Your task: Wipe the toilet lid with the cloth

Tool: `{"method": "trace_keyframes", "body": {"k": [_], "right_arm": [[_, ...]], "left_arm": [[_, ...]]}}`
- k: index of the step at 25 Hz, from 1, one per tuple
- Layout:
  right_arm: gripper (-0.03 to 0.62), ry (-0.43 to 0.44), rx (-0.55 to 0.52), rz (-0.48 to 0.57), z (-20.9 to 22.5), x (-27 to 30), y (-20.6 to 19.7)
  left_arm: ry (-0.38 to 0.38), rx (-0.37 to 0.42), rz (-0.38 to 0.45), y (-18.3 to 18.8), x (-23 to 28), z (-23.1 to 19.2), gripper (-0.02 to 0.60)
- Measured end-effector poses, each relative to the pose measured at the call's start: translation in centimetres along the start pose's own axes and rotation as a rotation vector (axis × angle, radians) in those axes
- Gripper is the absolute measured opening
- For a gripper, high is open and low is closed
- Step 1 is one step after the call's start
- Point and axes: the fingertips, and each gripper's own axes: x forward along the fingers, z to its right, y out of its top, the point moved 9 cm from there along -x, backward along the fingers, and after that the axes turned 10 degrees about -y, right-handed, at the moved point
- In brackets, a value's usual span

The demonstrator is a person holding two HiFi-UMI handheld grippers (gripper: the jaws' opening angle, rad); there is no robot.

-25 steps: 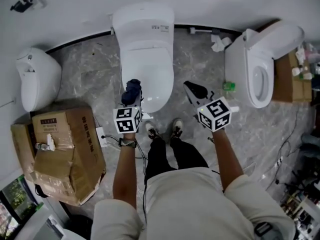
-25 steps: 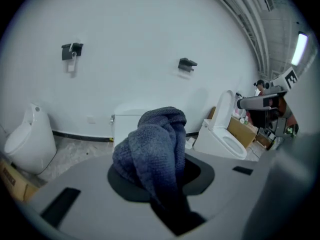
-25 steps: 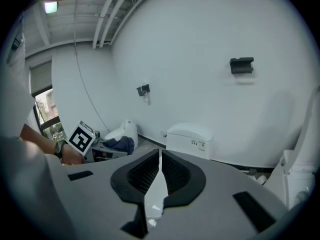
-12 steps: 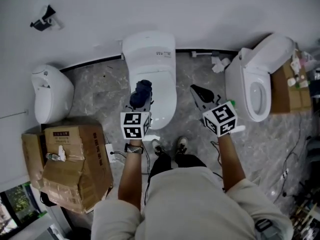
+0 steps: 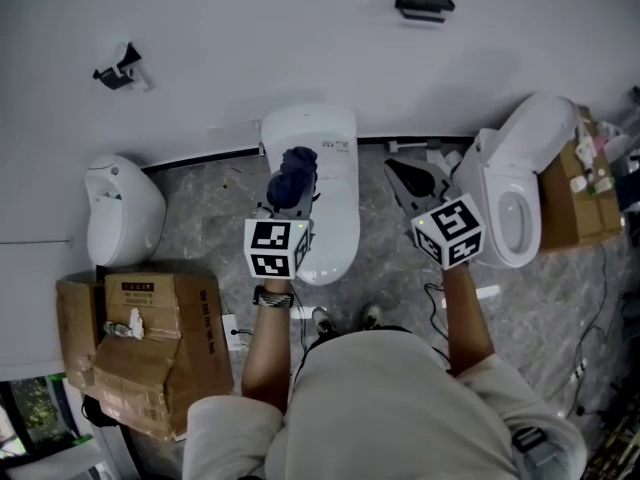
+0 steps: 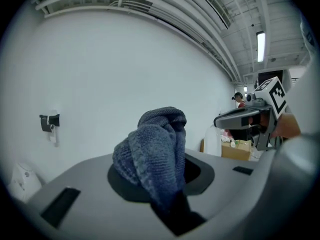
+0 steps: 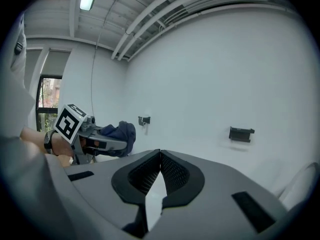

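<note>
The dark blue cloth (image 6: 156,154) is being clamped, bunched up, between the jaws of the left gripper (image 5: 290,200). That gripper is being held roughly level above the toilet lid (image 5: 335,223). The lid is lying below and just ahead of it, its long axis running toward the wall (image 5: 300,38). The right gripper (image 5: 408,180) is being held with jaws together on nothing, off to the lid's right. The left hand is therefore judged nearer, with a descent needed first.
</note>
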Motion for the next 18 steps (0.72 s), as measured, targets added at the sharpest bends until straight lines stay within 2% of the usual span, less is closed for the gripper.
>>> {"method": "trace_keyframes", "body": {"k": [7,12,18], "right_arm": [[0.028,-0.038,-0.061,0.104,0.0,-2.8,6.1],[0.028,-0.043,-0.072,0.197,-0.8,-5.1,10.0],[0.028,-0.038,-0.117,0.245,-2.3,-6.4,12.4]], "left_arm": [[0.007,0.127,0.079,6.2,-2.6,0.9,0.104],[0.017,0.197,0.165,10.0,-4.6,2.4,0.104],[0.009,0.263,0.213,12.4,-6.8,4.2,0.104]]}}
